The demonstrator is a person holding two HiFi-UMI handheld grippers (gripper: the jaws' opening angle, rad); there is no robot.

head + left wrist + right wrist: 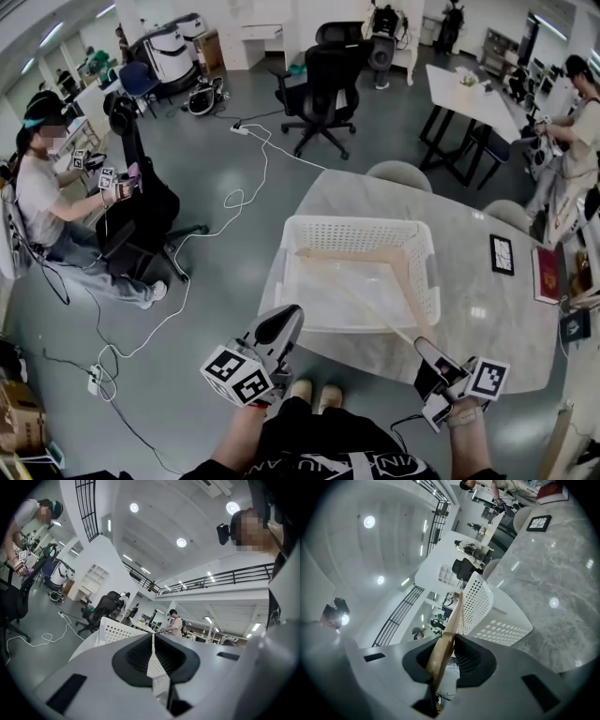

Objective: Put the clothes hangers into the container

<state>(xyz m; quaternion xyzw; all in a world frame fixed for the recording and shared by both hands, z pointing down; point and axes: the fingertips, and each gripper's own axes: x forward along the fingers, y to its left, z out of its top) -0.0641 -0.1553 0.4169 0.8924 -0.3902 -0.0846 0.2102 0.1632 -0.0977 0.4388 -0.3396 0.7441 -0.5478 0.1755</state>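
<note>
Nearby, just before the basket (361,225), the left gripper (281,323) is closed on nothing. The right gripper (427,349) pinches tight the end of a wooden hanger (356,255), which reaches inside the basket, perhaps the only one there. I would lower this end past the near rim before releasing. The basket stands on a marble table (469,319); behind it are a chair (323,89) and floor cables (234,202).

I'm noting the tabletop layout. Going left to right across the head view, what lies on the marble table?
white basket → black-framed picture → red book
</note>
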